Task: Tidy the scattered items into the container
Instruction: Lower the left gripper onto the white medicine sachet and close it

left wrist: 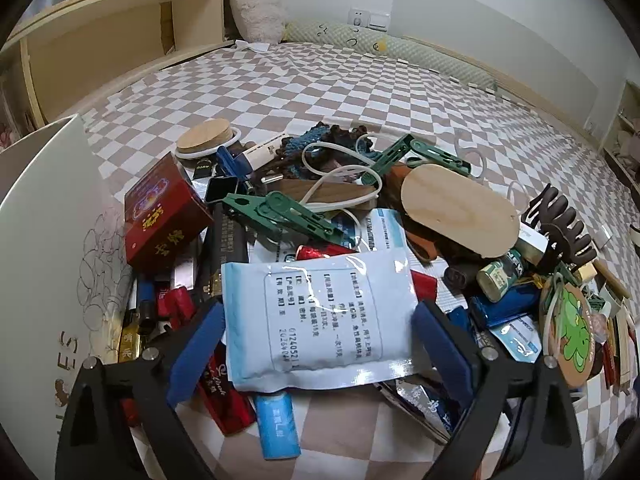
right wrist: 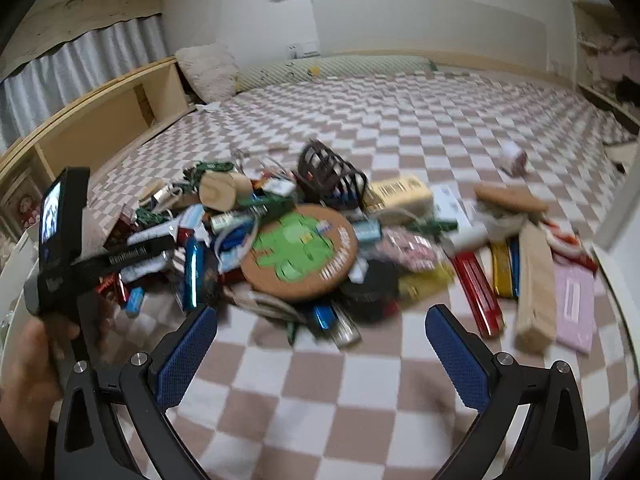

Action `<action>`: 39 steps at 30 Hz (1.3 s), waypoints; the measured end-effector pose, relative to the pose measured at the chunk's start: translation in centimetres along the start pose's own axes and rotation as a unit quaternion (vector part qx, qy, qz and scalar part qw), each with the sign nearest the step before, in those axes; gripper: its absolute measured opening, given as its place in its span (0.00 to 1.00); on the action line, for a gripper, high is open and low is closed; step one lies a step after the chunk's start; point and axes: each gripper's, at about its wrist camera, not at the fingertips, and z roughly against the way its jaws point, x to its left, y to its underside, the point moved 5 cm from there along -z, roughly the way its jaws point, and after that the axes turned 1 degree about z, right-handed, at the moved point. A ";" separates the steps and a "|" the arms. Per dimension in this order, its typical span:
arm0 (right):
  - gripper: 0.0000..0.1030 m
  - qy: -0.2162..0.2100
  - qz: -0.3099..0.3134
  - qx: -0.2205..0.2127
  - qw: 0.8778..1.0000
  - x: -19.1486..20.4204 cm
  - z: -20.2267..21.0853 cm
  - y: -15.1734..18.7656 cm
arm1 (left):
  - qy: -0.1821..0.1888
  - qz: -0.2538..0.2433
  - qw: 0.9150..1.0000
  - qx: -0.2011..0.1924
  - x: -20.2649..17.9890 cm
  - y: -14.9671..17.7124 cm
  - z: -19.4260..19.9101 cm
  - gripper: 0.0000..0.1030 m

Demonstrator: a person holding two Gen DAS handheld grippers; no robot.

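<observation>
Left wrist view: the left gripper [left wrist: 320,340] hangs low over the heap, blue pads [left wrist: 196,348] spread wide either side of a pale blue sachet [left wrist: 316,316]. Whether the pads actually touch it, I cannot tell.
Sachet: flat on top of the pile, printed side up, at the near edge of the clutter.
Container: a white box wall [left wrist: 48,216] with a line-drawn flower stands at the left, hard against the pile.
Pile, left side: a red carton [left wrist: 164,216] leans beside the white wall; a green clip [left wrist: 276,212] lies just behind the sachet.
Pile, right side: an oval wooden piece [left wrist: 460,212], a small green bottle [left wrist: 496,276] and a round cork coaster with a green frog [left wrist: 572,328].
Surface: pink-and-white checked bedcover [left wrist: 320,80].
Right wrist view: blurred. The right gripper [right wrist: 320,344] sits short of the heap, fingers [right wrist: 188,356] wide apart, nothing between them but the checked cover [right wrist: 320,392].
Same coaster: dead centre of the heap [right wrist: 300,252], a dark claw hair clip [right wrist: 328,168] behind it.
Far left: a hand [right wrist: 28,364] grips the other black handle.
</observation>
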 end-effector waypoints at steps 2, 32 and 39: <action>1.00 0.005 0.016 -0.005 1.000 0.5 -0.5 -1.3 | 0.001 -0.004 1.000 -0.003 -0.1 0.1 -0.1 0.97; 0.12 0.020 0.081 0.051 0.995 3.6 -9.9 -5.9 | 0.026 0.007 0.999 -0.027 1.1 0.4 0.8 0.67; 0.12 0.006 0.075 0.053 0.996 3.5 -7.8 -4.5 | 0.040 0.022 0.999 -0.022 1.8 0.5 1.4 0.50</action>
